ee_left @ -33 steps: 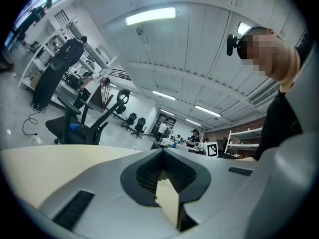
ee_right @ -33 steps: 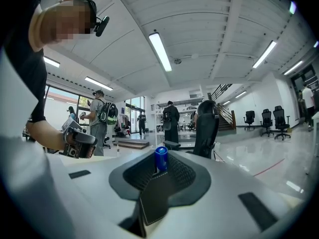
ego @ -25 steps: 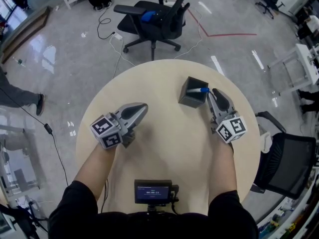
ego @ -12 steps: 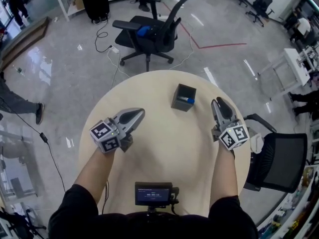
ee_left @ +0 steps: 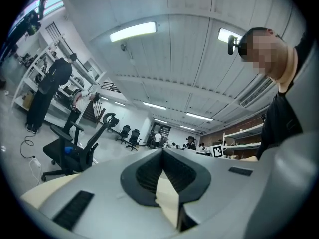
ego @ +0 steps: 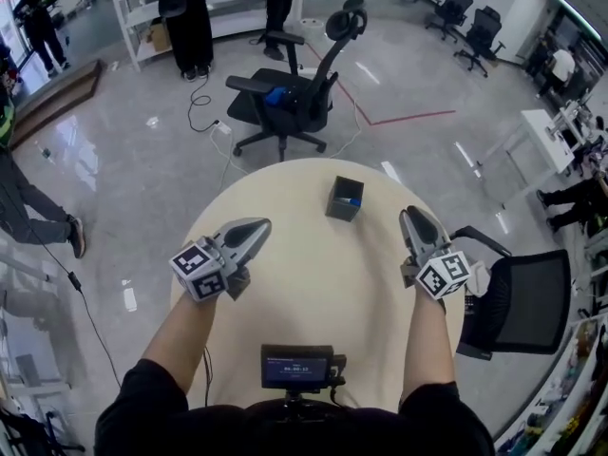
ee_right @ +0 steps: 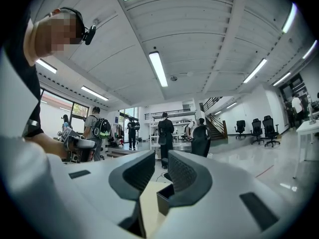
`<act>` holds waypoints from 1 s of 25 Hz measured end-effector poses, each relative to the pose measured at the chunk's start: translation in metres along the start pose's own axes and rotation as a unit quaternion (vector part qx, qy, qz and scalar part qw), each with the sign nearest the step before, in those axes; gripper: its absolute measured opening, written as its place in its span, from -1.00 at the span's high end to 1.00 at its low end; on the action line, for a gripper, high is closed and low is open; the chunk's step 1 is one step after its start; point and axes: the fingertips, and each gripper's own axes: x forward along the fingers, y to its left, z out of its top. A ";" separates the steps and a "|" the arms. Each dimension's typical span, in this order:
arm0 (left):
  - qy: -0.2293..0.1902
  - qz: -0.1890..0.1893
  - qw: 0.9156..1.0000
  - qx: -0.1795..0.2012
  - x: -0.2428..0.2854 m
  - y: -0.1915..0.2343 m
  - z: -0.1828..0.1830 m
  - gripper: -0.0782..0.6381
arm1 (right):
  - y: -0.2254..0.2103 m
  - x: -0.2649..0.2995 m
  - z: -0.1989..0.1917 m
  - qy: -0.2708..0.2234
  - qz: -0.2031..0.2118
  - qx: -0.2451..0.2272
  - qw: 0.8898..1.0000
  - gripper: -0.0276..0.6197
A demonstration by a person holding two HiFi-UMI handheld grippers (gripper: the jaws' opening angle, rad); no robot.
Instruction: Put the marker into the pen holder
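Pulled back from the pen holder (ego: 342,198) since a second ago, our right tool (ego: 411,216) now hangs above the counter (ego: 313,293), well apart from the holder, to its right and nearer to us. A second ago its tips were right beside the holder's rim. The marker (ego: 354,200) stands inside the black, square pen holder, only its blue end showing at the holder's right inner wall. The holder itself sits upright on the far part of the round, pale counter.

Our right tool's jaws stand slightly apart with nothing between them; in the right gripper view a dark corner of the pen holder shows through the gap, beyond the tips. Our left tool (ego: 256,227) is left of the pen holder and nearer to us, about as far from it as the right one. Its jaws are together at the tips and grip nothing, with only bare counter showing behind them in the left gripper view.

A small device with a lit screen (ego: 298,366) sits at the counter's edge, on the side of the holder closest to us. Beyond the pen holder, on the glossy floor, stands a black office chair (ego: 294,93); a second black chair (ego: 527,302) stands to the holder's right, past the counter's rim.
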 end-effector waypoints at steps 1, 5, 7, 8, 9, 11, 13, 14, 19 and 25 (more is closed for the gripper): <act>0.001 0.002 1.000 0.004 -0.007 -0.004 0.003 0.79 | 0.006 -0.005 0.005 0.000 0.001 -0.002 1.000 0.67; -0.012 0.002 1.000 0.002 -0.035 -0.030 0.034 0.79 | 0.036 -0.027 0.034 0.002 0.001 -0.008 1.000 0.67; -0.014 -0.003 1.000 0.010 -0.052 -0.042 0.046 0.79 | 0.052 -0.040 0.050 0.001 0.000 -0.007 1.000 0.67; -0.015 -0.005 1.000 0.013 -0.060 -0.049 0.051 0.79 | 0.060 -0.046 0.057 -0.002 0.000 -0.007 1.000 0.67; -0.016 -0.007 1.000 0.017 -0.068 -0.057 0.057 0.79 | 0.069 -0.053 0.065 -0.004 0.000 -0.009 1.000 0.67; -0.015 -0.012 1.000 0.025 -0.083 -0.074 0.069 0.79 | 0.088 -0.068 0.078 -0.008 0.000 -0.013 1.000 0.67; -0.013 -0.013 0.999 0.026 -0.099 -0.092 0.077 0.79 | 0.107 -0.084 0.087 -0.008 0.001 -0.012 1.000 0.67; -0.012 -0.014 1.000 0.025 -0.107 -0.102 0.080 0.79 | 0.115 -0.094 0.092 -0.009 0.002 -0.010 1.000 0.67; -0.008 -0.002 0.999 0.033 -0.136 -0.157 0.085 0.79 | 0.137 -0.142 0.113 -0.004 0.012 -0.007 1.000 0.67; -0.028 0.025 0.999 0.030 -0.132 -0.246 0.081 0.79 | 0.132 -0.227 0.143 -0.012 0.041 -0.018 0.999 0.91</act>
